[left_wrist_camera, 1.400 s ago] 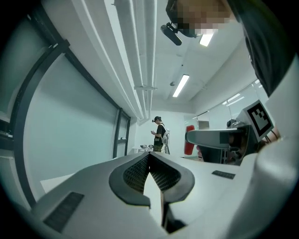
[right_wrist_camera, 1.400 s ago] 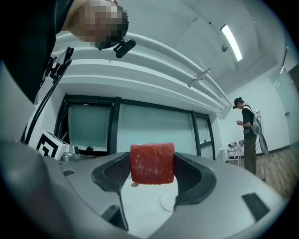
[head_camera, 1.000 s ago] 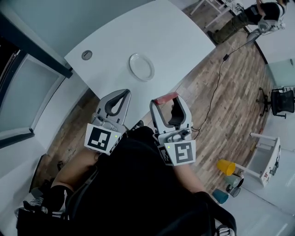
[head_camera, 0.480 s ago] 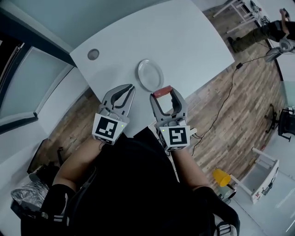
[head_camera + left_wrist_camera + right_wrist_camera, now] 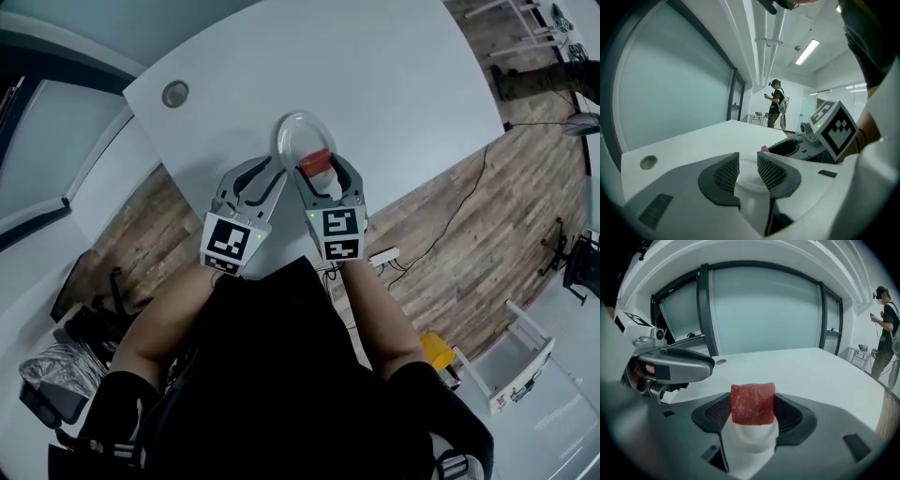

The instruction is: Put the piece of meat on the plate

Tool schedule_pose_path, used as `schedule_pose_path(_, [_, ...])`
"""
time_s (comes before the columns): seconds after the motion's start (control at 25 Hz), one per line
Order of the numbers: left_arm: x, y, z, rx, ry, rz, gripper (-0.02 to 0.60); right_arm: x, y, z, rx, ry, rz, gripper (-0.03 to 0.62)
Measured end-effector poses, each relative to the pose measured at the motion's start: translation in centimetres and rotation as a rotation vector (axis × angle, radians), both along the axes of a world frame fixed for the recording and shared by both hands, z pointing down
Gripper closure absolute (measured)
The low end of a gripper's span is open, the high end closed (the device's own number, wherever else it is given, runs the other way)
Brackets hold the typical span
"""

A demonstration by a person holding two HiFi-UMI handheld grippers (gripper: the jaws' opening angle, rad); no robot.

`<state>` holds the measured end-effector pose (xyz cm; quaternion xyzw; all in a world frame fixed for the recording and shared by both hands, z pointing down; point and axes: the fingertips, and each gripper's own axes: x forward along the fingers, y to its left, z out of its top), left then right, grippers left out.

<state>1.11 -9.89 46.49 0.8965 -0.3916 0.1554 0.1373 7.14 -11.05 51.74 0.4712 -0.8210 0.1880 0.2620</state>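
Note:
My right gripper (image 5: 317, 167) is shut on a red cube of meat (image 5: 316, 162), which hangs over the near part of a white plate (image 5: 292, 134) on the white table (image 5: 394, 75). In the right gripper view the meat (image 5: 752, 403) is clamped between the black pads (image 5: 791, 414), with the plate (image 5: 752, 439) showing below it. My left gripper (image 5: 270, 174) hovers just left of it at the plate's near left rim. Its jaws (image 5: 748, 169) stand a narrow gap apart with nothing between them. A corner of the meat (image 5: 764, 148) shows in the left gripper view.
A round grey grommet (image 5: 174, 93) sits in the table at the far left. The table's near edge runs just under the grippers, with wood floor, a power strip (image 5: 382, 256) and a cable beyond. A person (image 5: 885, 329) stands far off.
Both grippers have moved forward from over the floor to over the table. The meat, still held, now hangs above the plate's near part.

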Motion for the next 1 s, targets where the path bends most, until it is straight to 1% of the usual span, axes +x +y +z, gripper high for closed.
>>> schedule_pose_path(0.12, [0.0, -0.9, 1.3, -0.031, 0.004, -0.028, 0.48, -0.1, -1.0, 1.9, -0.076, 0.024, -0.003, 0.306])
schedule_pose_path(0.24, [-0.4, -1.7, 2.2, -0.069, 0.01, -0.064, 0.48, -0.2, -1.9, 3.0, -0.131, 0.047, -0.004, 0.306])
schedule_pose_path(0.4, [-0.7, -2.0, 3.1, -0.105, -0.007, -0.088, 0.48, -0.7, -2.6, 3.3, -0.128, 0.083, -0.026, 0.306])
schedule_pose_path(0.56, [-1.4, -2.2, 3.6, -0.12, -0.01, -0.089, 0.48, -1.1, -3.0, 4.4, -0.151, 0.101, -0.009, 0.306])
schedule_pose_path(0.68, [-1.8, -2.3, 3.7, -0.12, -0.005, -0.08, 0.48, -1.1, -3.3, 3.9, -0.116, 0.11, 0.005, 0.307])
schedule_pose_path(0.8, [-2.7, -2.0, 3.3, -0.106, 0.0, -0.072, 0.48, -1.5, -3.1, 1.8, -0.065, 0.079, 0.032, 0.307])
schedule_pose_path(0.92, [-2.6, -1.6, 1.2, -0.057, -0.016, -0.053, 0.48, -1.3, -2.3, -1.2, -0.02, 0.038, 0.06, 0.307])
schedule_pose_path(1.0, [-2.5, -1.6, -0.5, -0.016, -0.006, -0.039, 0.482, -0.8, -1.8, -3.3, 0.025, 0.009, 0.089, 0.307])
